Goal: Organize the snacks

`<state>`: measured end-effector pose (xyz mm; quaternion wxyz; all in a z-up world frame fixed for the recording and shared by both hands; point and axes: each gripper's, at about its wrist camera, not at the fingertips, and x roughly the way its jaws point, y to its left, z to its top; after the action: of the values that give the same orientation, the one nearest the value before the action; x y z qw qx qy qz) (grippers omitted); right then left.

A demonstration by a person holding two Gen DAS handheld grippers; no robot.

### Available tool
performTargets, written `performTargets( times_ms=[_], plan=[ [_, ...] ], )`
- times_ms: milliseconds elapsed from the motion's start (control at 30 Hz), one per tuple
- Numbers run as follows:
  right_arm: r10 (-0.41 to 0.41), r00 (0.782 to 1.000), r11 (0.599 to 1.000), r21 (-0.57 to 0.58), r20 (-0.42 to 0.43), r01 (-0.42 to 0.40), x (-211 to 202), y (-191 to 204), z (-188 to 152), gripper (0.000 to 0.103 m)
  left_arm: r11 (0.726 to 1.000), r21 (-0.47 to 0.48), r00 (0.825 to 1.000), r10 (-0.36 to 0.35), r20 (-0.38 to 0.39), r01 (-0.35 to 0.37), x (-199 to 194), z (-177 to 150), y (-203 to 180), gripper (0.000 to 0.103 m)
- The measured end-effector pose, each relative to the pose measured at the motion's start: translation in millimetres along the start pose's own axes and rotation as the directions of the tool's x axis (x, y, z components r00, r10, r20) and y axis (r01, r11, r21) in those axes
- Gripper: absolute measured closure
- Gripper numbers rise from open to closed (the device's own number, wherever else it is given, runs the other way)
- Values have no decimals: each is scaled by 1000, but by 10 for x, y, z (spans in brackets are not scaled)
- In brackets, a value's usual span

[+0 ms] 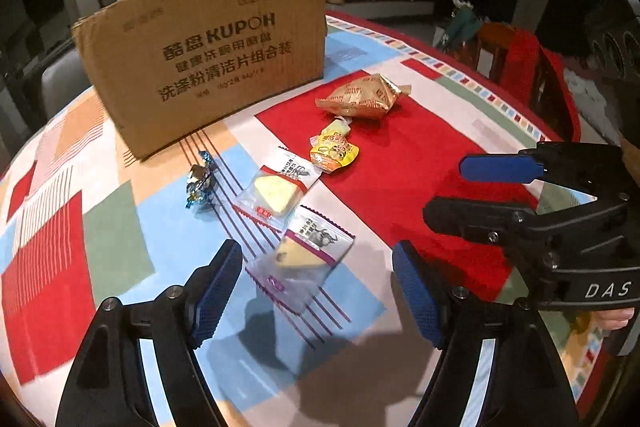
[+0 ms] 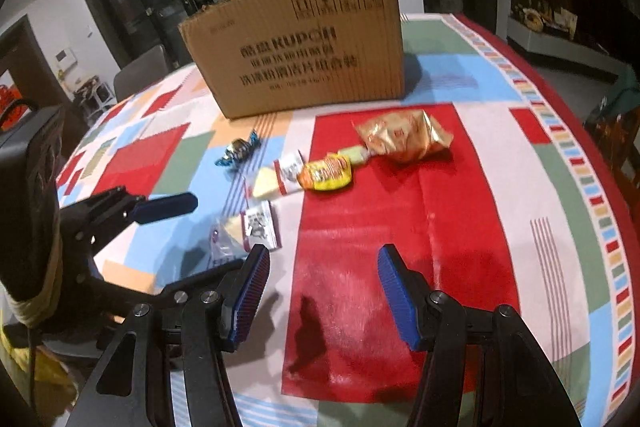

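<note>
both my claws gape empty: left claw (image 1: 318, 291) over the purple cheese packet (image 1: 306, 253), right claw (image 2: 322, 291) beside it, cardboard box (image 1: 208, 55) beyond. thin wrapper may slip or crumple.

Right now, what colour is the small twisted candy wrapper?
Shiny blue and silver twisted candy wrapper, clearest in left wrist view.

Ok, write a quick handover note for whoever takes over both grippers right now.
Left gripper: jaws open, holding nothing, above the nearest cheese packet.
Right gripper: jaws open, holding nothing, over the red patch of the tablecloth.
All snacks lie loose in front of the cardboard box: blue foil candy, second cheese packet, yellow snack, gold bag.
Done: nothing visibly picked up.
Left: all five snacks; probably into the box.
</note>
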<state>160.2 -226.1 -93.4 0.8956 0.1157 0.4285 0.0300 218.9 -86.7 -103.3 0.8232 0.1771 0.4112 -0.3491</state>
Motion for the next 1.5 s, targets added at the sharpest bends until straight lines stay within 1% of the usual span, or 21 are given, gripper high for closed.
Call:
performTargets(
  times_ms=[167,333,367,400,433,533,567,633,800,900,1067,1300,1500],
  plan=[
    [-11,1000,1000,17,-28,12,110,-25,-18,46,1000,31,1000,-3,-16,3,141,30,45,26],
    [-17,999,1000,24,-42,18,166,-33,-21,46,1000,13,999,-13,-29,13,242,10,83,27],
    [-17,999,1000,25,-45,18,175,-33,-24,46,1000,12,999,-12,-31,13,257,-4,83,32],
    [-17,999,1000,25,-47,18,183,-35,-24,46,1000,12,999,-11,-35,12,271,-21,80,40],
    [-17,999,1000,25,-48,18,188,-32,-29,46,1000,14,999,-14,-44,15,287,-41,77,44],
    [-22,998,1000,20,-50,23,196,-30,-27,46,1000,-3,999,-20,-24,20,276,-77,100,51],
    [-24,998,1000,17,-52,25,199,-20,-34,46,1000,-7,1000,-17,-21,17,270,-78,111,59],
    [-23,998,1000,13,-54,24,205,-11,-32,46,1000,-21,1000,-18,-16,18,256,-83,138,68],
    [-14,998,1000,7,-58,14,207,16,-44,46,998,-50,1000,-26,-1,25,225,-105,145,69],
    [-7,999,1000,4,-49,7,190,16,-34,46,995,-91,1000,-29,-1,29,173,-134,153,70],
    [10,999,1000,11,-37,-10,195,-6,26,46,987,-163,1000,4,16,-1,47,-143,172,70],
    [39,999,999,8,-20,-39,295,-7,208,46,973,-216,994,100,51,-87,-129,-66,240,70],
    [38,999,999,-9,-22,-38,465,-1,373,46,957,-269,988,133,78,-108,-176,41,375,70]
  ],
)
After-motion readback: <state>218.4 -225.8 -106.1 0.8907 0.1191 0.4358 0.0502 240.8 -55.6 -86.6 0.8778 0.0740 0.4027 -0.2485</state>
